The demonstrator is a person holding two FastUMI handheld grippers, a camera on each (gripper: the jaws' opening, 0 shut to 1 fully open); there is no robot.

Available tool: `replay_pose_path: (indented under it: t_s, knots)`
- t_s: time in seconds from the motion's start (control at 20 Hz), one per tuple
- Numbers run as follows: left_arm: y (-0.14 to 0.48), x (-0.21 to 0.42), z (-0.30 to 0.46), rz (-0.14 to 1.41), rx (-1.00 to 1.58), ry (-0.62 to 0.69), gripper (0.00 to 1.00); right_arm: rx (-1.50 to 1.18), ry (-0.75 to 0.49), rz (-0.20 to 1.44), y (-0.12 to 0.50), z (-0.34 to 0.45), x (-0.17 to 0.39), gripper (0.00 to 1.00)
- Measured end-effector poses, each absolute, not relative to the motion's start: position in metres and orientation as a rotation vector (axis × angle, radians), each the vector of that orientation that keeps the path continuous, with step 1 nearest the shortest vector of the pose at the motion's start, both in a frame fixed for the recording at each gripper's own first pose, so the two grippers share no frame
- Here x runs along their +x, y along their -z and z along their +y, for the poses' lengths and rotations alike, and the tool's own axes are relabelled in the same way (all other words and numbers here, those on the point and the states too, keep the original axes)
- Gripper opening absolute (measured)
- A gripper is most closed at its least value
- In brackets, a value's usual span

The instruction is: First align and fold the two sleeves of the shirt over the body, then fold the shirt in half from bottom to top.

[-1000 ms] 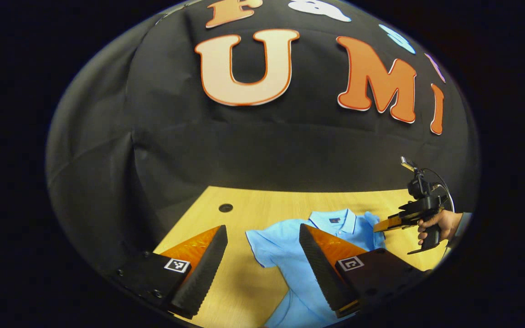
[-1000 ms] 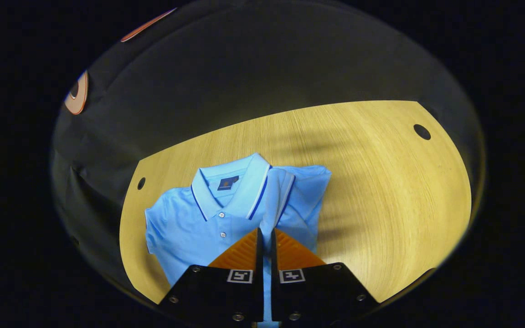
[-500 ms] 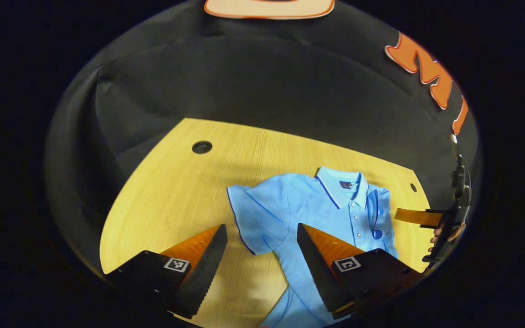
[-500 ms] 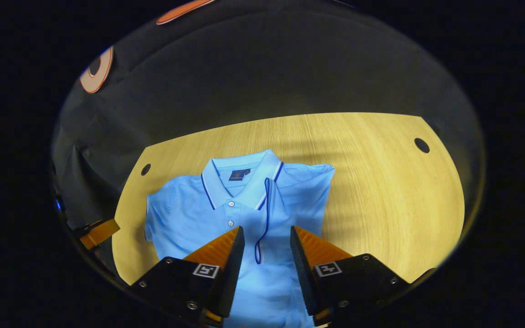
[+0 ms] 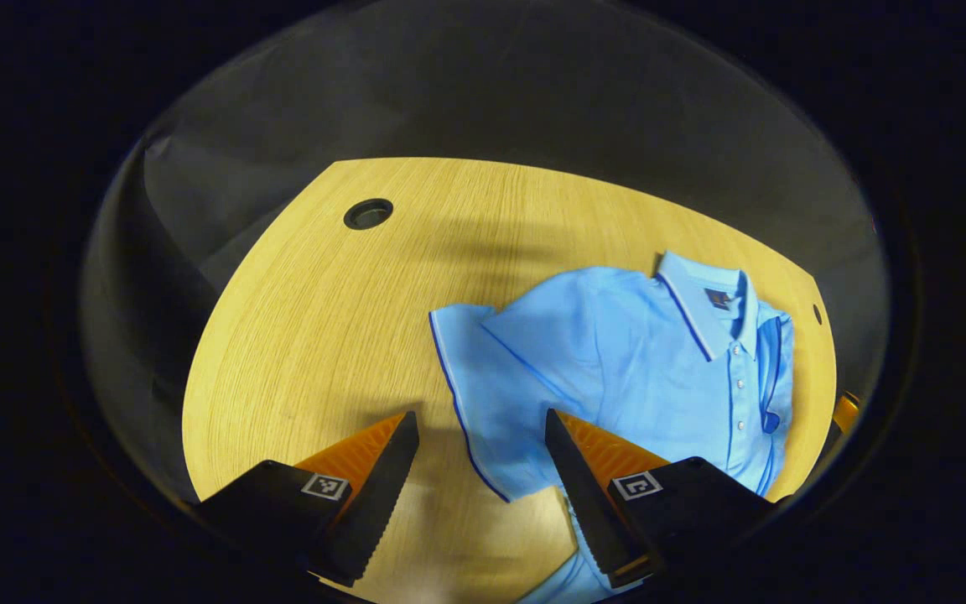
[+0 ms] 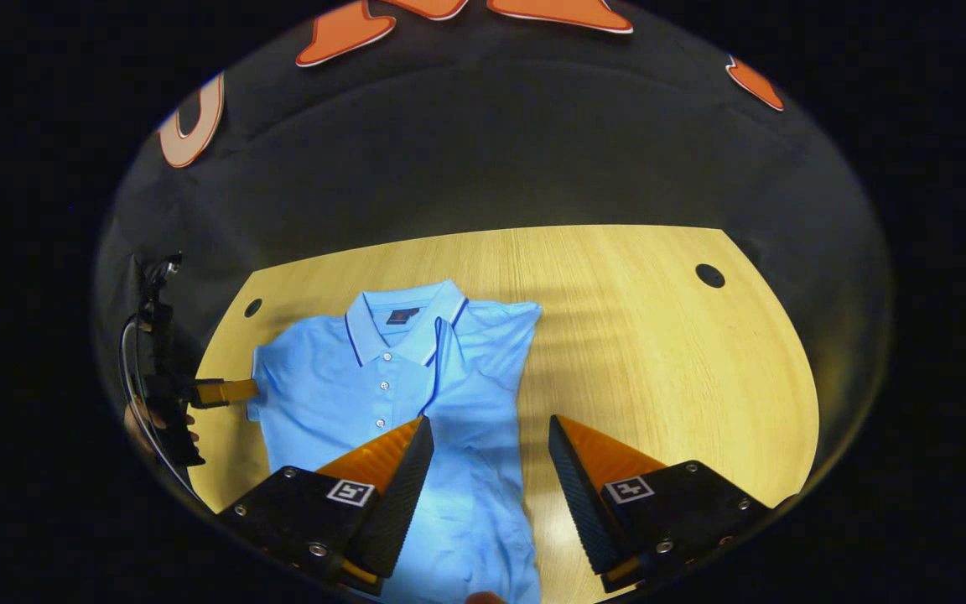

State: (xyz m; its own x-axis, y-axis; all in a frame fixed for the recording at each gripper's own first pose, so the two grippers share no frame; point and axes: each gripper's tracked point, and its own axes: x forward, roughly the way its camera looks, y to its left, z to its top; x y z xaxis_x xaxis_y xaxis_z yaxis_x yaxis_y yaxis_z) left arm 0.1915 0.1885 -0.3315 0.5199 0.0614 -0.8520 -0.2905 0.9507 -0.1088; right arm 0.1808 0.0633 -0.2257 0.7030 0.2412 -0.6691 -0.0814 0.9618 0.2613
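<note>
Left gripper view, nearest: left gripper released, jaws spread wide above the bench, grasping nothing; one finger over bare wood, the other over the shirt's unfolded sleeve, which lies spread flat toward the open middle of the bench. Beyond, shirt face up, collar toward the far edge, other sleeve already folded over the body beside the button placket. Farther still, a round hole near the far left corner, then black cloth wall.

Right gripper view, nearest: right gripper likewise released, jaws apart, holding nothing, one finger above the folded sleeve, the other above bare wood. Left gripper seen from outside at the shirt's far side, tips level at the unfolded sleeve's edge, gripped from behind by a hand. Two holes near the far corners.
</note>
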Motion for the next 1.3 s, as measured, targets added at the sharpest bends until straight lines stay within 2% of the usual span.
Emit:
replay_pose_path:
  t_s: [0.15,0.25,0.3,0.5,0.55,0.6,0.9,0.95,1.0,1.05,1.3]
  knots:
    - [0.337,0.191,0.195,1.05,-0.226,-0.242,0.98,0.288,-0.148,0.772,0.223,0.054,0.162,0.85]
    - [0.338,0.196,0.193,1.05,-0.21,-0.224,0.91,0.297,-0.126,0.776,0.226,0.045,0.151,0.85]
    - [0.339,0.199,0.187,1.049,-0.213,-0.22,0.84,0.299,-0.115,0.78,0.228,0.04,0.146,0.85]
    - [0.338,0.2,0.171,1.043,-0.243,-0.187,0.16,0.333,-0.082,0.79,0.235,0.028,0.128,0.85]
    - [0.334,0.203,0.164,1.042,-0.27,-0.158,0.16,0.319,-0.072,0.796,0.238,0.024,0.123,0.85]
    - [0.329,0.204,0.159,1.04,-0.285,-0.139,0.1,0.296,-0.064,0.802,0.242,0.02,0.118,0.85]
    - [0.282,0.222,0.126,0.924,-0.246,-0.055,0.1,0.244,-0.082,0.816,0.248,0.019,0.085,0.85]
    - [0.274,0.224,0.117,0.914,-0.233,-0.032,0.1,0.248,-0.085,0.822,0.249,0.018,0.079,0.79]
    - [0.27,0.227,0.108,0.905,-0.222,-0.011,0.1,0.253,-0.086,0.825,0.251,0.018,0.074,0.86]
    - [0.267,0.229,0.099,0.906,-0.21,-0.001,0.1,0.258,-0.078,0.836,0.253,0.016,0.067,0.87]
    - [0.261,0.236,0.05,0.909,-0.158,0.105,0.1,0.27,-0.06,0.892,0.275,0.014,0.024,0.88]
